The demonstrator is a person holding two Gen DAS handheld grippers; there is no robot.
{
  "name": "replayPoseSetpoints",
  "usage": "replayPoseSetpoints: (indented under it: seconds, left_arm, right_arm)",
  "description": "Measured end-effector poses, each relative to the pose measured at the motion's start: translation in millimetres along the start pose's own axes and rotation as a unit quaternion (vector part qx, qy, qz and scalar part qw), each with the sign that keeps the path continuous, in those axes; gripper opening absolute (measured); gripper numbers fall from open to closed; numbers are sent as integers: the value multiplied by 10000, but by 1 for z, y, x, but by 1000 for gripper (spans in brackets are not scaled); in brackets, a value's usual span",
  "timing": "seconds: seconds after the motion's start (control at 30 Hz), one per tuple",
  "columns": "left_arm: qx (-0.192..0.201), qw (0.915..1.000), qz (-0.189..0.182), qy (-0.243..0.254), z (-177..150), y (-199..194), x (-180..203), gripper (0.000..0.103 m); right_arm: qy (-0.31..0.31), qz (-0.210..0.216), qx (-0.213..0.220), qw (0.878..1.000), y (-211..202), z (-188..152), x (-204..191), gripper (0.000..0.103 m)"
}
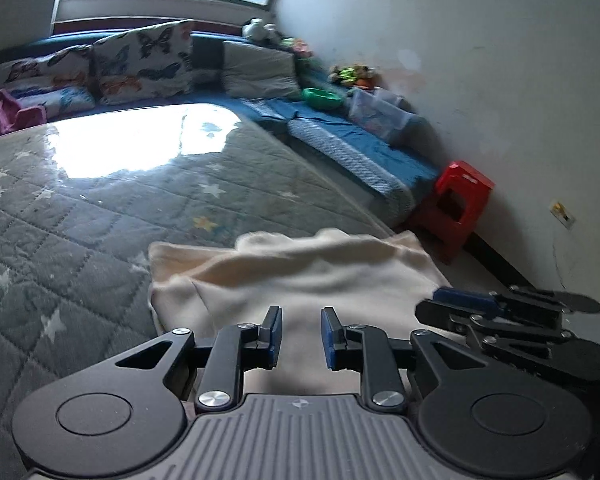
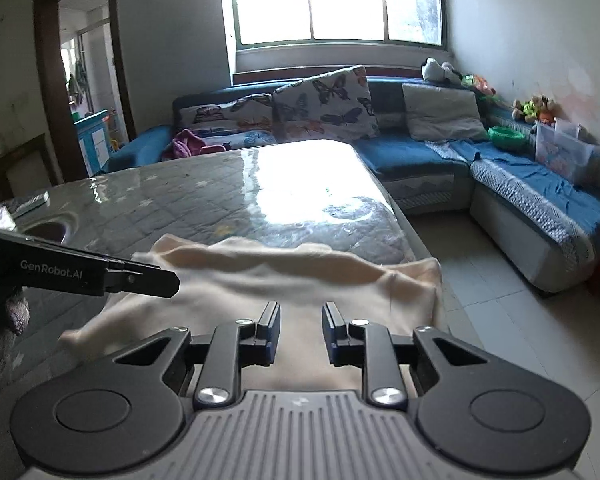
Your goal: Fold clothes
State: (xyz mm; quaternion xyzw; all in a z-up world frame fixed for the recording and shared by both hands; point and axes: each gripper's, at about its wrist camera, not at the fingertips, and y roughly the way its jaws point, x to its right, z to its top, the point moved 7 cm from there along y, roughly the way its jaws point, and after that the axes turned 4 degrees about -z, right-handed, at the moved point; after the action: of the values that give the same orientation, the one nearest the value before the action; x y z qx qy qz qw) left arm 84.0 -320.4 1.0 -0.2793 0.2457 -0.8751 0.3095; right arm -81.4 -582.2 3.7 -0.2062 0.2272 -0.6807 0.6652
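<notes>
A cream fleece garment (image 1: 300, 272) lies rumpled at the near right corner of the table (image 1: 80, 220), which has a grey quilted star cover under clear film. My left gripper (image 1: 300, 312) hovers over the garment's near part, its jaws a little apart and the cloth showing through the gap, with no pad pressing on it. In the right wrist view the garment (image 2: 300, 276) reaches the table (image 2: 220, 184) edge. My right gripper (image 2: 300, 308) stands the same way over it, jaws slightly apart. Each gripper shows in the other's view: right gripper (image 1: 456, 304), left gripper (image 2: 156, 276).
A blue corner sofa (image 2: 420, 152) with butterfly cushions (image 2: 324, 104) wraps the far and right sides. On it sit a green bowl (image 2: 506, 136) and a clear box (image 2: 560, 152). A red stool (image 1: 456, 204) stands by the wall. A remote (image 2: 32, 202) lies on the table's left.
</notes>
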Motion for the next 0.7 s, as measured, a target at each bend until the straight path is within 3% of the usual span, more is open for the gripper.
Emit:
replayPoseSetpoints:
  seconds: [0.13, 0.33, 0.6, 0.7]
  left_arm:
    - [2, 9999, 16, 167, -19, -10, 10, 22]
    - [-108, 9999, 6, 129, -41, -7, 9, 22]
    - [65, 10000, -6, 60, -39, -21, 7, 24]
    - [26, 10000, 47, -53, -43, -22, -1, 24]
  right_arm:
    - [-127, -169, 104, 9997, -17, -12, -3, 22]
    - [24, -215, -73, 9997, -12, -38, 2, 22]
    - [70, -300, 124, 9994, -25, -25, 11, 23]
    - [157, -391, -46, 9991, -14, -31, 21, 23]
